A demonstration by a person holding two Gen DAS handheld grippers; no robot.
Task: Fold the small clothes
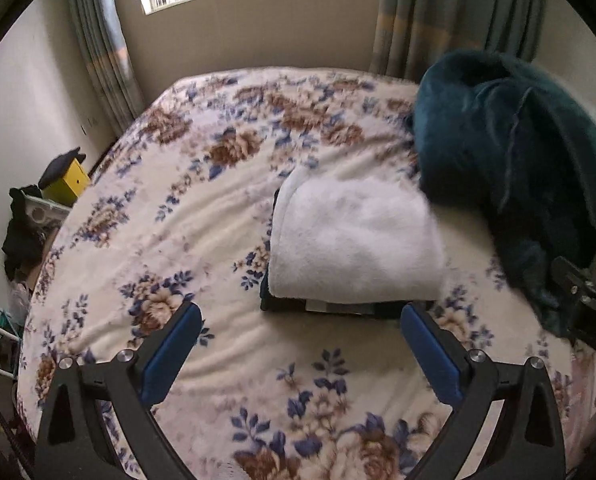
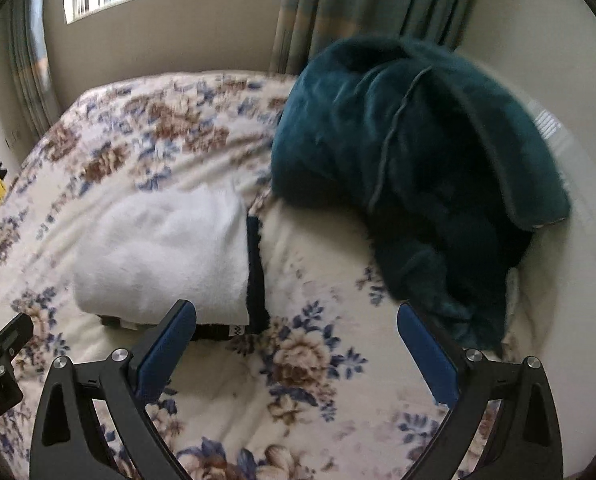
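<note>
Your left claw (image 1: 300, 316) and right claw (image 2: 295, 314) both hang released above the floral bed blanket (image 1: 185, 208), grasping nothing. The folded white garment (image 1: 354, 240) lies on a dark folded piece (image 2: 256, 268) mid-bed, just ahead of your left claw. The crumpled teal fleece garment (image 2: 410, 152) sits heaped just beside the stack's right side.

Folded white garment (image 1: 354, 244) atop a dark folded stack (image 1: 330, 307) on floral bed (image 1: 185, 208); teal fleece heap (image 1: 510, 168) at two o'clock; left gripper (image 1: 300, 322) spread wide, empty.
</note>
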